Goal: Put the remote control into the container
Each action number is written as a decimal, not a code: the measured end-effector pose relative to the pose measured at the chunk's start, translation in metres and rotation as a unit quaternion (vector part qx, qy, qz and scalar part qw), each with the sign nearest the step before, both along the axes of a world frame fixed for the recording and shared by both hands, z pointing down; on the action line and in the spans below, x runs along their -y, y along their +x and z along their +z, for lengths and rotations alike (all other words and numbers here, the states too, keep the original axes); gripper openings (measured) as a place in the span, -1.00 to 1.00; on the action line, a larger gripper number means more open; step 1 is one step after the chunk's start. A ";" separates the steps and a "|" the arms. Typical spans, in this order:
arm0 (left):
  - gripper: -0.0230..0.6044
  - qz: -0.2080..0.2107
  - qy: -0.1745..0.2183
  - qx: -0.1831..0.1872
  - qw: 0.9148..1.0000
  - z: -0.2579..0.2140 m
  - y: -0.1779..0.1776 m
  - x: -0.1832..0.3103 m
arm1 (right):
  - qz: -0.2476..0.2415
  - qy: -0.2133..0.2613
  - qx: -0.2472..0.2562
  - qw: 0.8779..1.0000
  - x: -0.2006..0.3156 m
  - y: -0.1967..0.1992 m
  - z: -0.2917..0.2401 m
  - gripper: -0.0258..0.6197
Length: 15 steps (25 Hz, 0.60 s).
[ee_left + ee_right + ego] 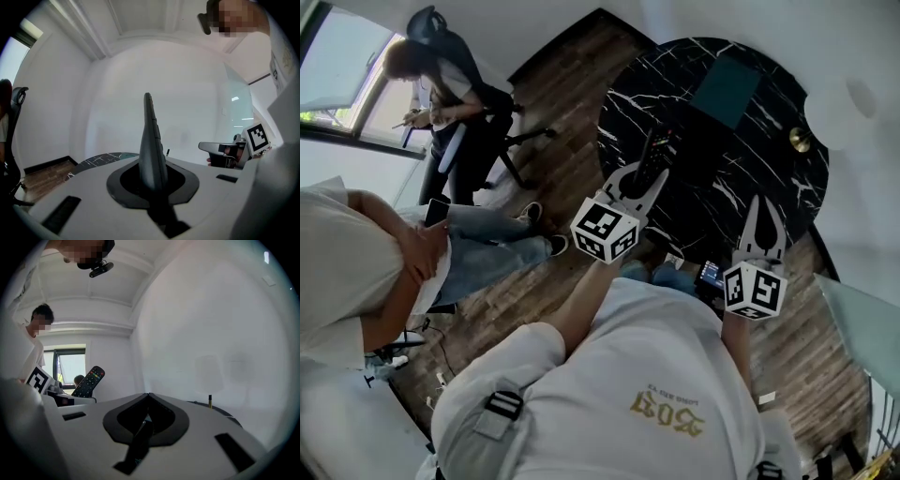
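My left gripper (pixel 641 178) is shut on the lower end of a black remote control (pixel 653 150), which it holds up over the near left part of the round black marble table (pixel 750 178). In the left gripper view the remote (pixel 151 136) stands edge-on, upright between the jaws of the left gripper (pixel 153 165). A teal square container (pixel 727 88) lies on the far side of the table, well beyond the remote. My right gripper (pixel 762 204) is shut and empty near the table's front right edge. From the right gripper (pixel 148 395) the remote (pixel 89 380) shows its coloured buttons at left.
A small brass post (pixel 800 141) stands on the table's right side. Two people are at the left: one close by (pixel 384 262) on the wooden floor (pixel 562 103), one seated in an office chair (pixel 459 103) by the window.
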<state>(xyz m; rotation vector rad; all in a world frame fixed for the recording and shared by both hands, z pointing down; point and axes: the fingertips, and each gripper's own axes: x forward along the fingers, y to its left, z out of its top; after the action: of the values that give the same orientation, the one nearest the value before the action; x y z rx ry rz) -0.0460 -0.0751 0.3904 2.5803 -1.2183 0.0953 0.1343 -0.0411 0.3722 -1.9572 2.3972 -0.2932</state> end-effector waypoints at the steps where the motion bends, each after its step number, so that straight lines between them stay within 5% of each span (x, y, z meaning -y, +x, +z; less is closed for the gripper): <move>1: -0.76 -0.002 -0.002 0.000 1.000 0.001 0.002 0.004 | -0.001 0.000 0.000 1.000 0.004 0.002 0.001 -0.89; 15: -0.76 0.012 -0.027 0.002 1.000 0.014 0.013 0.053 | 0.018 -0.005 -0.005 1.000 0.044 0.013 0.005 -0.89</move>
<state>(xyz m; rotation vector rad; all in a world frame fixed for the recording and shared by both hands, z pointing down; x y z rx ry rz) -0.0334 -0.1278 0.4048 2.5504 -1.1693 0.1373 0.1470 -0.0852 0.3771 -2.0082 2.3682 -0.2966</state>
